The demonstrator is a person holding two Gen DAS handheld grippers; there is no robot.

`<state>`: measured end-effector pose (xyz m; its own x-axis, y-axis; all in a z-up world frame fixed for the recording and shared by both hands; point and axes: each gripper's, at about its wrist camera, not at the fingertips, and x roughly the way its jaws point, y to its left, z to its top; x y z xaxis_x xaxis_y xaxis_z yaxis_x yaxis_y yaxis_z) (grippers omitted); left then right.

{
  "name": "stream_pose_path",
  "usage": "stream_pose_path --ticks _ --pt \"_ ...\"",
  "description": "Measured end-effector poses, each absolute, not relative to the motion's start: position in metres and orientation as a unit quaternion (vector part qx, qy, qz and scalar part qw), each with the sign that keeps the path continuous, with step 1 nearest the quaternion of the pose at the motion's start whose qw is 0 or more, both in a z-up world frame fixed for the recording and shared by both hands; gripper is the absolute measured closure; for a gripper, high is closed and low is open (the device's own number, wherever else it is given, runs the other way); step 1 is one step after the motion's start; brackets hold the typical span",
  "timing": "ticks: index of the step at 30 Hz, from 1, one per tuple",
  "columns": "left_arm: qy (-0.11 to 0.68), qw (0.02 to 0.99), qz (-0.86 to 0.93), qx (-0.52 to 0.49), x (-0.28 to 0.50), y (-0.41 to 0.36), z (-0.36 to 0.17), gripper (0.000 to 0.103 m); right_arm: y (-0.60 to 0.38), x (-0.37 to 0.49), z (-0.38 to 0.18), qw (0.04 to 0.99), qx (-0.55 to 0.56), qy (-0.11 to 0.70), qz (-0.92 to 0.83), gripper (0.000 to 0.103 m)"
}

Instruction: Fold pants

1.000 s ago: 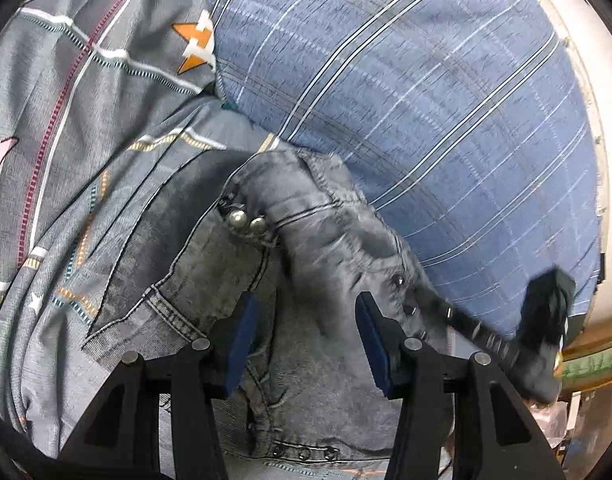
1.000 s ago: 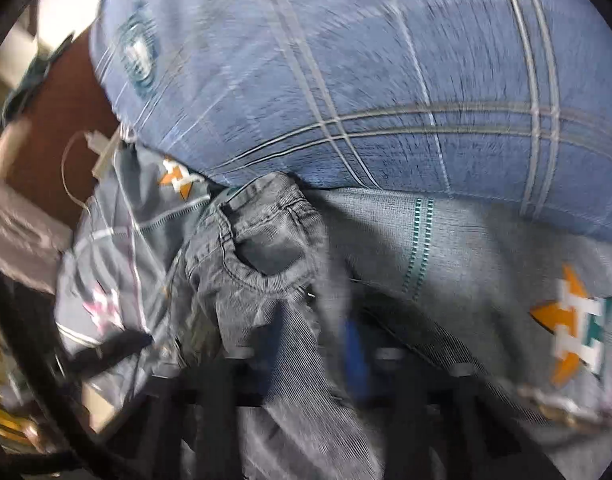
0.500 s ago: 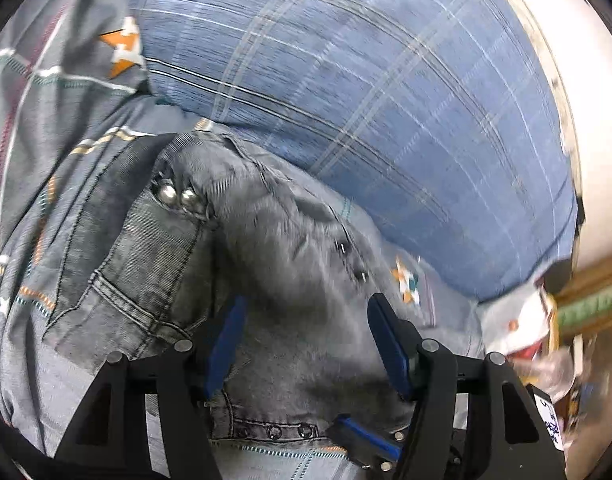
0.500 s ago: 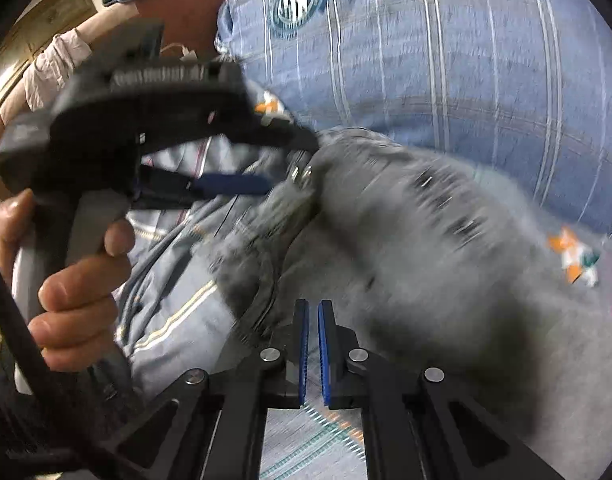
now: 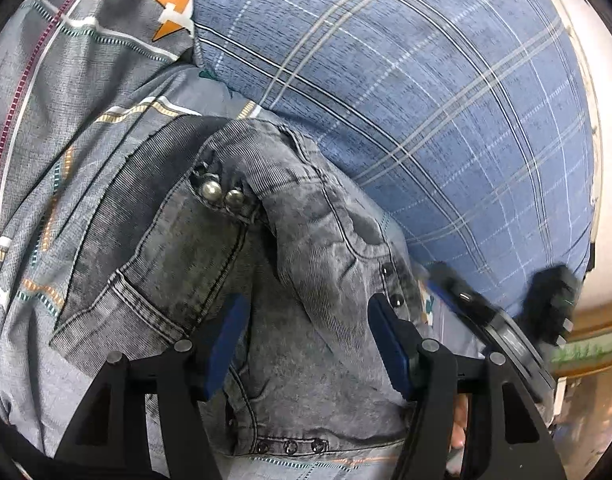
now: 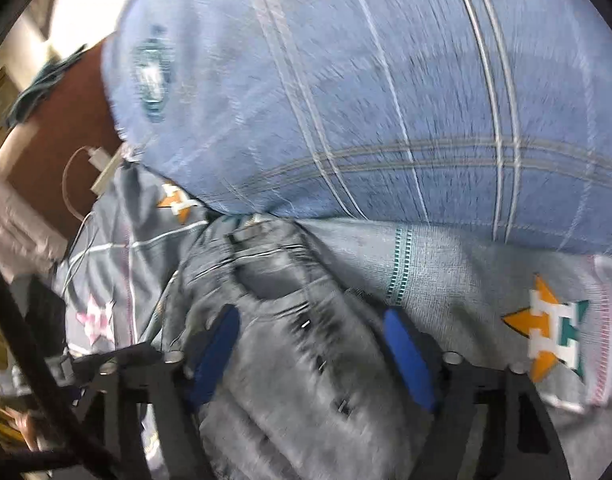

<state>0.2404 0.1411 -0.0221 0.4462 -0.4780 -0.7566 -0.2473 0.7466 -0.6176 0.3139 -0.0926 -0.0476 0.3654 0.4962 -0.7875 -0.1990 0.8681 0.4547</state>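
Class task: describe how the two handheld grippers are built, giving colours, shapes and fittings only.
Both match. The left gripper and right gripper each have two angular black plastic fingers with open triangular cut-outs, round silver bolt heads at the joints, and flat blue pads on the inner faces.

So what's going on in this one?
A person with a claw in each hand is folding grey jeans on a bed with a grey patterned sheet and a blue plaid pillow. The jeans lie bunched up, waistband and studs on top. The left claw hovers open over the denim, gripping nothing. The right claw is opening, with denim between its blue pads but not pinched.
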Motion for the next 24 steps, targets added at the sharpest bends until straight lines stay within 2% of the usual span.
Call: stream_pose_path --ticks 1,2,5,6,7,8,13,19,22,24 --pt "0.520 0.775 -0.074 -0.351 0.241 0.143 -0.022 0.038 -0.093 0.322 -0.056 0.801 0.154 0.534 0.223 0.051" --pt "0.520 0.774 -0.073 -0.354 0.241 0.144 -0.022 0.038 -0.092 0.329 -0.064 0.790 0.164 0.543 0.232 0.056" --pt "0.522 0.770 -0.080 -0.358 0.245 0.142 -0.022 0.038 -0.078 0.331 -0.070 0.774 0.153 0.555 0.262 0.060" --pt "0.523 0.770 -0.082 -0.357 0.246 0.140 -0.021 0.038 -0.075 0.328 -0.070 0.776 0.145 0.556 0.260 0.068" --pt "0.523 0.770 -0.082 -0.356 0.246 0.139 -0.021 0.038 -0.072 0.325 -0.068 0.778 0.142 0.554 0.258 0.088" --pt "0.523 0.771 -0.083 -0.354 0.246 0.139 -0.021 0.038 -0.071 0.320 -0.063 0.782 0.141 0.547 0.262 0.096" --pt "0.512 0.776 -0.091 -0.358 0.245 0.139 -0.017 0.038 -0.043 0.257 -0.032 0.812 0.063 0.495 0.302 0.099" --pt "0.515 0.783 -0.131 -0.323 0.241 0.112 -0.010 0.038 -0.009 0.187 -0.030 0.819 -0.004 0.474 0.322 0.099" --pt "0.514 0.798 -0.131 -0.287 0.239 0.098 -0.005 0.028 -0.004 0.173 -0.033 0.818 0.000 0.470 0.332 0.099" --pt "0.517 0.809 -0.103 -0.261 0.241 0.098 -0.007 0.030 -0.001 0.166 -0.035 0.821 -0.006 0.467 0.329 0.100"
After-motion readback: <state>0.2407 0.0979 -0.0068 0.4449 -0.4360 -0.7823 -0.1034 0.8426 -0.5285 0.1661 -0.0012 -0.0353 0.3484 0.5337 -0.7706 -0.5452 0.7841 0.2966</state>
